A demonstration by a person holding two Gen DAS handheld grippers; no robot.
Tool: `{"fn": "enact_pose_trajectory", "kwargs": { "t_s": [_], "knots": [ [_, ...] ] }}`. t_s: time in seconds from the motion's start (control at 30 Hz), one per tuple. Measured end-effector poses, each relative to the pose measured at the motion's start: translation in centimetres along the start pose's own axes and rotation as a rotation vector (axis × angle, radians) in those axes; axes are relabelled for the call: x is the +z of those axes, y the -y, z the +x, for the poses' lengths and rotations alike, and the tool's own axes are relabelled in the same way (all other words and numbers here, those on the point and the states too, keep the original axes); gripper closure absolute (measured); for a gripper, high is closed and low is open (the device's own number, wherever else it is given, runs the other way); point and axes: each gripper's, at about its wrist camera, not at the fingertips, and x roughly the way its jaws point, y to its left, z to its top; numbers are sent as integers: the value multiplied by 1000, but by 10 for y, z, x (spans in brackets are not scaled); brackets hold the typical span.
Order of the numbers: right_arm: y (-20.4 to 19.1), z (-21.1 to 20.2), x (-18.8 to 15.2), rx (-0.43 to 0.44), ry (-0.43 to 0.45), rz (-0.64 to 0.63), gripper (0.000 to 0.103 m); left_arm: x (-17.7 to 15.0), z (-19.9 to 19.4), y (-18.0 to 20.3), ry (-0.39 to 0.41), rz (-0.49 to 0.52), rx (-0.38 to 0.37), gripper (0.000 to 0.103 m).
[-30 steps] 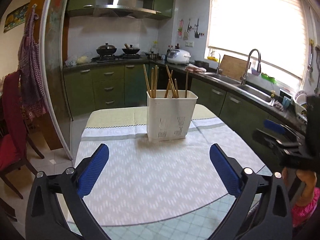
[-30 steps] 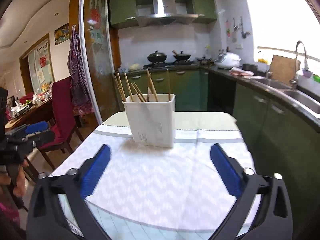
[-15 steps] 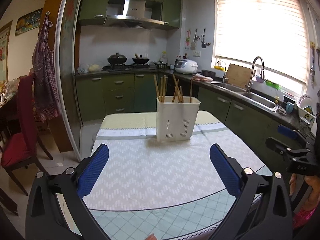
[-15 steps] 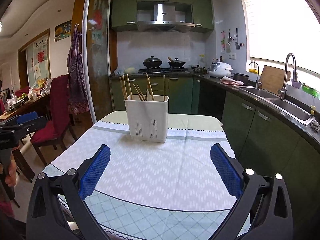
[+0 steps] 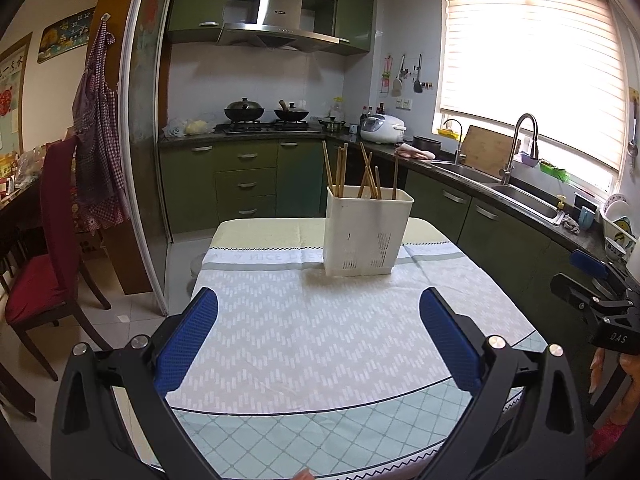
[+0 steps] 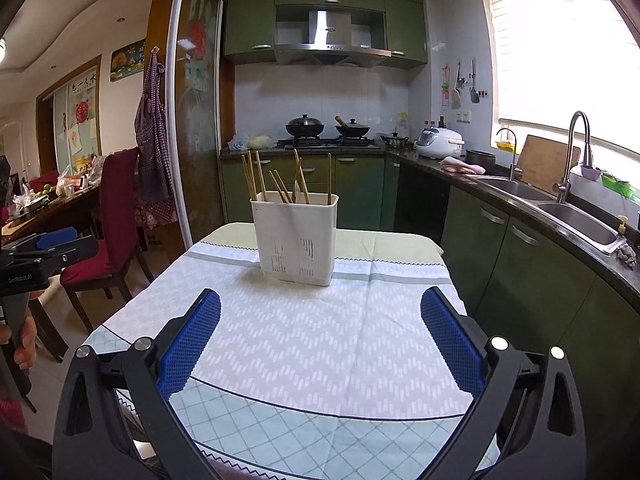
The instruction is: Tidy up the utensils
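Both tools — left tool [image 5: 318, 320] and right tool [image 6: 320, 322] — hang released, empty. Chopsticks [image 5: 370, 178] stand in the white holder [image 5: 366, 232] far across the worktop [image 5: 320, 340] — light, stiff, slippery; best pinched near their tops.

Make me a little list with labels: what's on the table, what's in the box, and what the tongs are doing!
table: cloth with one white box
in box: wooden chopsticks, standing up
left tongs: open, holding nothing, short of the box
right tongs: open, holding nothing, short of the box
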Motion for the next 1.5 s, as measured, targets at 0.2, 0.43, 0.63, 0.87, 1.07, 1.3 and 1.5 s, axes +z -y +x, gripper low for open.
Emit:
{"fn": "enact_pose_trajectory", "kwargs": {
  "t_s": [0.2, 0.43, 0.63, 0.87, 1.07, 1.3, 1.5],
  "knots": [
    [-1, -1, 1, 1, 2, 0, 5, 2, -2, 1, 1, 6, -1, 7],
    [-2, -3, 2, 0, 3, 9, 5, 3, -1, 6, -4, 15, -10, 7],
    [-2, -2, 2, 0, 0, 12, 5, 2, 2, 9, -12, 22, -17, 7],
    [-1, 0, 2, 1, -2, 15, 5, 1, 3, 9, -15, 21, -18, 7],
    [-1, 0, 1, 1, -2, 16, 5, 1, 4, 11, -20, 22, -19, 7],
    [-1, 1, 1, 1, -2, 17, 5, 0, 4, 13, -19, 21, -25, 7],
    [-2, 1, 1, 1, -2, 17, 5, 0, 4, 13, -19, 22, -23, 7]
  ]
}}
